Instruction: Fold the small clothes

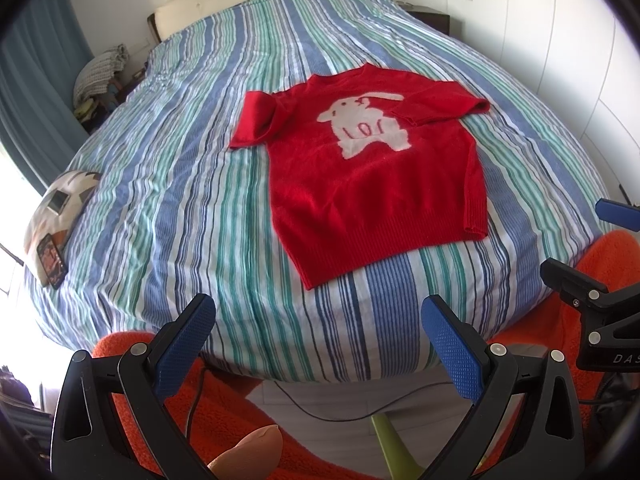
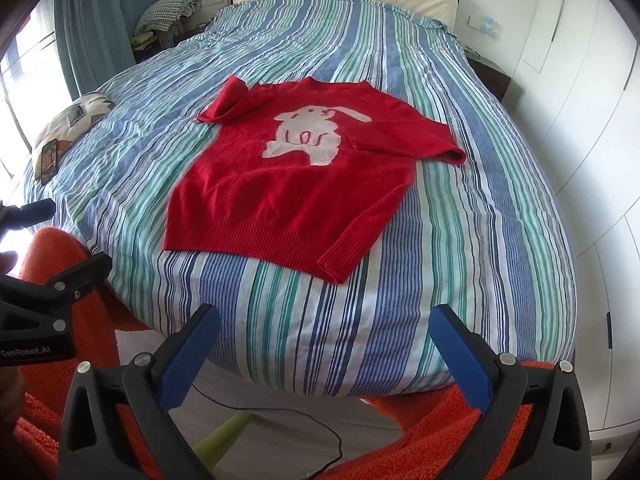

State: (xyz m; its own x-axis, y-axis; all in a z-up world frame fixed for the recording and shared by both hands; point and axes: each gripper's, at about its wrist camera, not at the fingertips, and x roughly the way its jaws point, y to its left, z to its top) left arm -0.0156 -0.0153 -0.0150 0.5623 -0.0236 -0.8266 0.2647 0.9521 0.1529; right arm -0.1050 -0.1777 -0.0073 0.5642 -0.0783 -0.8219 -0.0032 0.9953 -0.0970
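Grippers, left (image 1: 320,344) and right (image 2: 326,354), were spread wide; your grasp risked pinching the striped sheet (image 2: 460,220) beneath the sweater (image 2: 288,196).

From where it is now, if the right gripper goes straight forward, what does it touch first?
Probably the striped bedcover at the bed's near edge, before the red sweater lying farther on. The right gripper is open and empty; depth is uncertain.

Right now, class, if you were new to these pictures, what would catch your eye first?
The red sweater with a white animal on its chest, spread flat on the striped bed. Next, the two open grippers, left and right, hanging short of the bed's near edge.
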